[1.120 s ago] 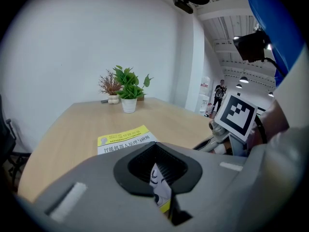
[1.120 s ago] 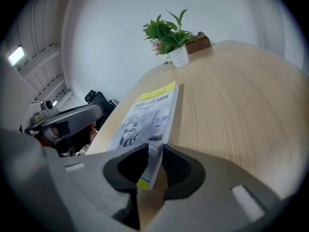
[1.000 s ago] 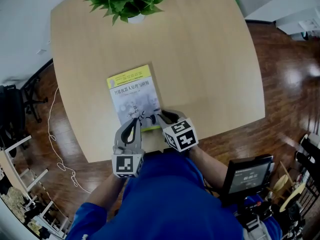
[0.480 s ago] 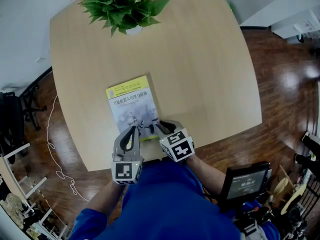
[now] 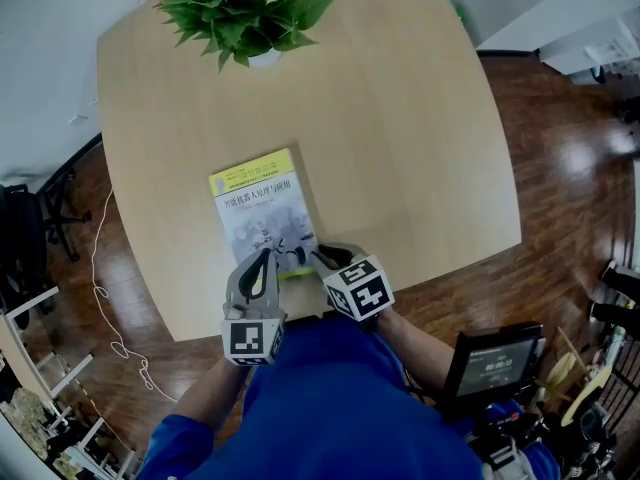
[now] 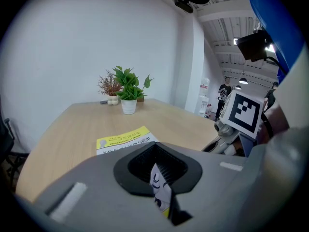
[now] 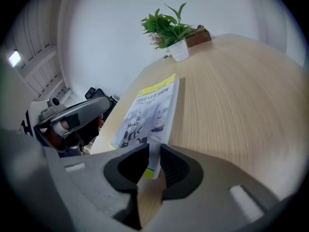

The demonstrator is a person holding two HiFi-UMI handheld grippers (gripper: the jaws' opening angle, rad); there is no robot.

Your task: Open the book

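The closed book [image 5: 260, 203] has a grey cover with robot art and a yellow band at its far end. It lies flat on the wooden table [image 5: 400, 118], close to the near edge. My left gripper [image 5: 266, 256] is shut, its tips resting over the book's near left corner. In the left gripper view only a sliver of cover [image 6: 159, 187] shows behind the closed tips of that gripper [image 6: 157, 153]. My right gripper [image 5: 322, 255] is at the near right corner. In the right gripper view its jaws stand close together, with the corner of the book [image 7: 152, 110] filling the narrow gap of the gripper [image 7: 153, 153].
A potted green plant [image 5: 245, 13] stands at the table's far edge. The table's near edge runs just under both grippers. A small monitor [image 5: 490, 363] sits to my right, a white cable [image 5: 105, 288] trails on the wooden floor at left, and a black chair [image 5: 25, 218] stands beyond it.
Both grippers stay at the book's near corners, with only a slight drift. The book has not moved and its cover lies flat.
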